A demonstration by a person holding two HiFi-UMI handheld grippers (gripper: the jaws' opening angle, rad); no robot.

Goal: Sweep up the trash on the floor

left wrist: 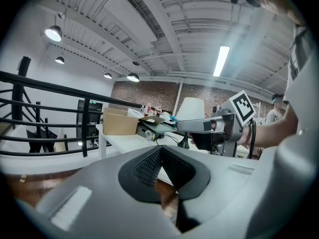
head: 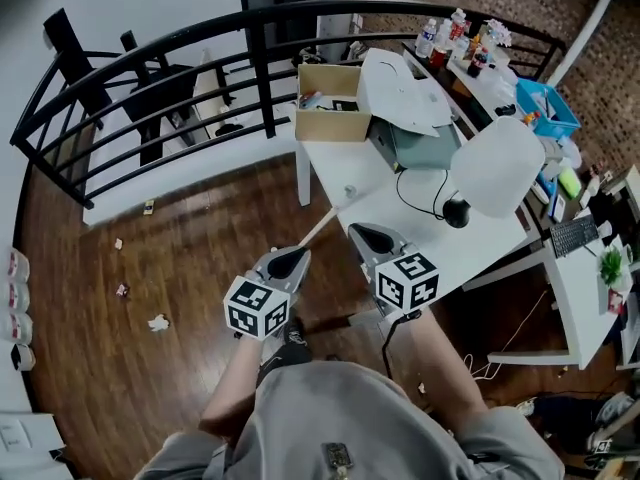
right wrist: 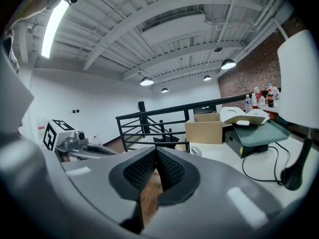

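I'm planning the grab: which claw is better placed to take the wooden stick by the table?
Likely left. The left claw points at the stick, nearer it than the right claw. Both are shut and empty, so it must open.

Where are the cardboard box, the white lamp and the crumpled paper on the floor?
cardboard box (head: 330, 125), head view, on its front side.
lamp (head: 497, 166), head view, on the middle of its white shade.
crumpled paper (head: 158, 322), head view, on its middle.

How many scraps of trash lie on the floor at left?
4: farthest scrap, second scrap, third scrap, crumpled nearest scrap, strung down the floor. Others may be hidden.
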